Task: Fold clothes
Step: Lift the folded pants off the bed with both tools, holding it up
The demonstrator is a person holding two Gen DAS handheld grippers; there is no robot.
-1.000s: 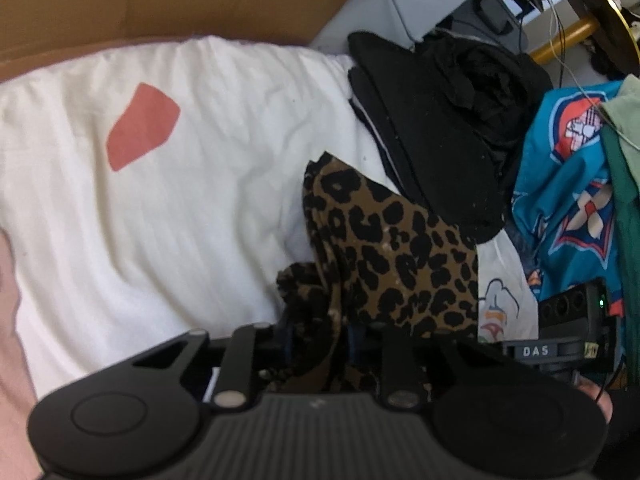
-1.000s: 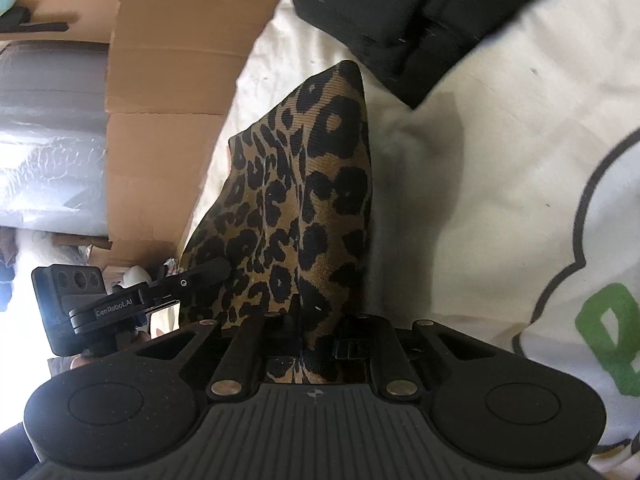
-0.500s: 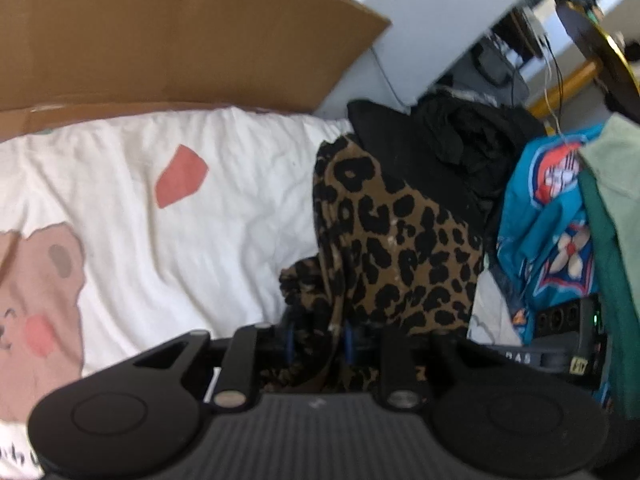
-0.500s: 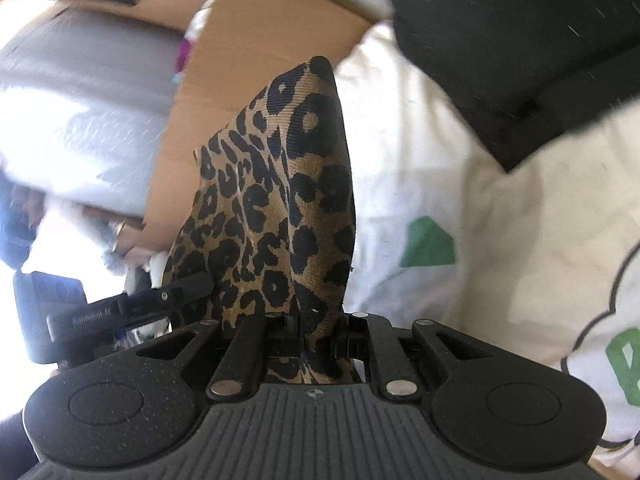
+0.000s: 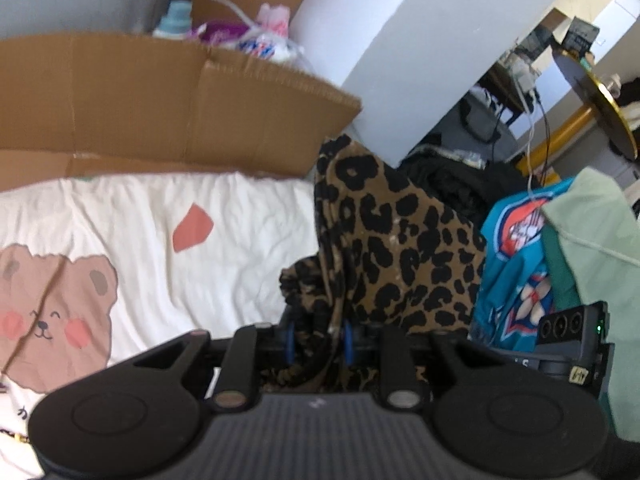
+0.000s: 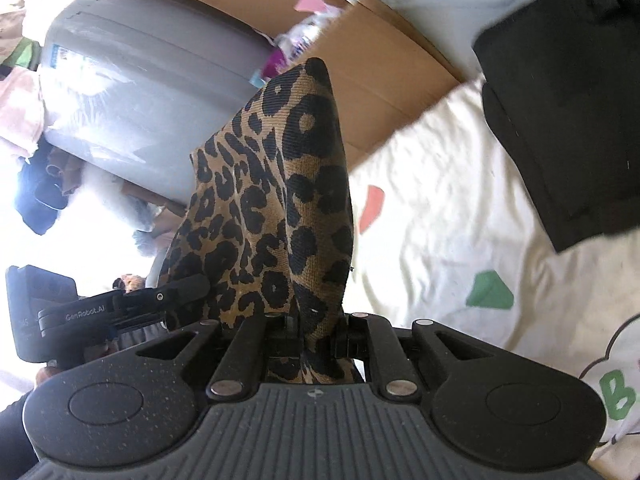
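A: Left gripper (image 5: 318, 344): jaws drawn in on a bunched fold of the leopard-print garment (image 5: 396, 248). Cloth runs up and away ahead of the fingers, a peak standing straight in front.

B: Right gripper (image 6: 316, 332): nearly closed, pinching the same garment (image 6: 276, 208). Fabric rises as a tall cone directly ahead of the jaws, clear of the surface below.

A: So the garment hangs between the two grippers. Under and to the left of the left one: cream sheet (image 5: 168, 240) with a bear print (image 5: 52, 312) and a red patch.

B: Same sheet (image 6: 440, 240) to the right of the right gripper, with a green patch. Black folded cloth (image 6: 568, 120) lies on it, ahead and right.

A: Cardboard box flap (image 5: 160, 112) ahead-left, beyond the sheet. Right of the left gripper: blue printed cloth (image 5: 516, 260) and a pale green piece (image 5: 592, 240), heaped. Dark pile (image 5: 452, 176) behind the leopard cloth.

B: The left gripper's body shows low at my left edge (image 6: 100, 312), touching the leopard cloth.
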